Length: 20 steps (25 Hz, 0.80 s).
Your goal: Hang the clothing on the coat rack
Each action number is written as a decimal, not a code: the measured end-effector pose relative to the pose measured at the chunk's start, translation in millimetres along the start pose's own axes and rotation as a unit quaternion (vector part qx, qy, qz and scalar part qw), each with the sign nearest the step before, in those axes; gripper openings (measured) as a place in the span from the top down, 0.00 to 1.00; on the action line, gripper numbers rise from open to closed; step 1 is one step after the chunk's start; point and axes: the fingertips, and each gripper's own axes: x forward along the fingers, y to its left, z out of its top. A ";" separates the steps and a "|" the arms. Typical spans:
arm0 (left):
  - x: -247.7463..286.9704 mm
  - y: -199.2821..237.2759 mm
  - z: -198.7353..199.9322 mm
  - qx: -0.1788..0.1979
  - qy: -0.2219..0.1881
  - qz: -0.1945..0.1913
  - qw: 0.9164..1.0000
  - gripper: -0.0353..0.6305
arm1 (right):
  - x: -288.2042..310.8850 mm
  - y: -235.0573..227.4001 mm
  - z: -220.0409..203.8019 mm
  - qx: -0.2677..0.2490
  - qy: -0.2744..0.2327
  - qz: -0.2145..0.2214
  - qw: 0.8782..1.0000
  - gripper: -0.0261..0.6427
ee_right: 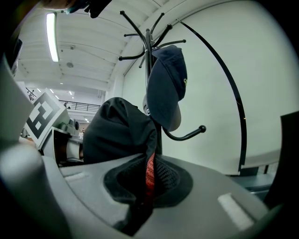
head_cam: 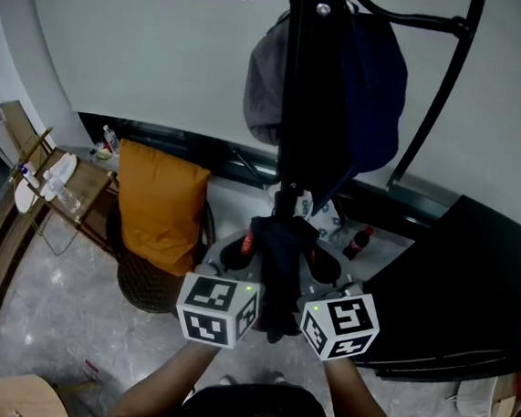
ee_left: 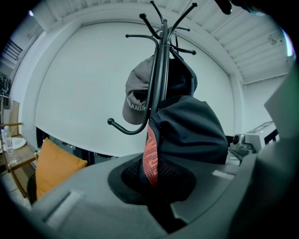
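A dark garment with an orange-red trim [head_cam: 279,251] is bunched between my two grippers, just in front of the black coat rack pole [head_cam: 300,88]. My left gripper [head_cam: 243,249] is shut on its left part. The left gripper view shows the trim [ee_left: 150,156] pinched in the jaws. My right gripper [head_cam: 323,269] is shut on the right part, with the fabric [ee_right: 121,135] rising out of its jaws. A grey cap [head_cam: 265,80] and a navy cap [head_cam: 373,86] hang on the rack. A curved lower hook [ee_left: 126,128] sticks out left of the pole, and another hook [ee_right: 187,135] to its right.
An orange cushion [head_cam: 158,204] rests on a dark woven chair at the left. A black table [head_cam: 473,288] stands at the right. A wooden shelf with bottles [head_cam: 52,183] is at far left, and a dark red-capped bottle [head_cam: 358,243] on the floor by the rack's base.
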 end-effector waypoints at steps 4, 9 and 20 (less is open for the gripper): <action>-0.2 -0.6 -4.2 0.000 0.004 0.002 1.000 0.91 | -0.3 -0.1 -4.1 -0.003 0.006 -0.005 1.000 0.92; -0.5 -1.4 -9.2 -0.002 0.008 0.001 1.000 0.91 | 0.0 1.0 -8.4 -0.004 0.011 -0.004 1.000 0.92; 0.0 -2.4 -24.2 -0.006 0.023 0.005 1.000 0.91 | 1.1 -0.1 -23.5 0.001 0.027 -0.004 1.000 0.92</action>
